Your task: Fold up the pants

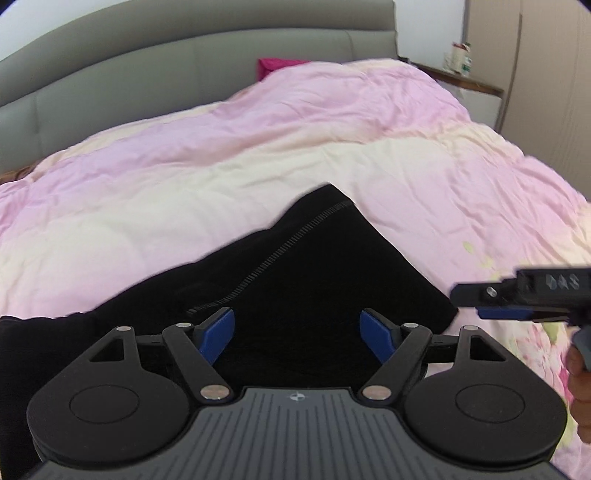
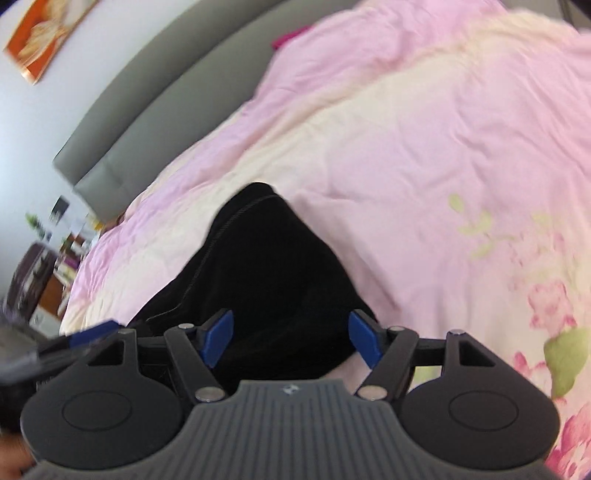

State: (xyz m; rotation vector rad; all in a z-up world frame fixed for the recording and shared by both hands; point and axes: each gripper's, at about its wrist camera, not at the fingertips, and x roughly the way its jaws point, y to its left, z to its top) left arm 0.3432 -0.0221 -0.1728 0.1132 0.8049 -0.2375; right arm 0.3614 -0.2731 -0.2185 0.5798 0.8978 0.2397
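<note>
Black pants lie folded on a pink and cream quilt, with a stitched seam running up to a far corner. My left gripper hovers just above the near part of the pants, jaws wide open and empty. My right gripper enters the left wrist view from the right, beside the pants' right corner. In the right wrist view the right gripper is open and empty over the pants, and the left gripper's blue fingers show at the left.
The quilt covers a bed with a grey padded headboard. A magenta item lies by the headboard. A nightstand with boxes stands at the far right. A picture hangs on the wall.
</note>
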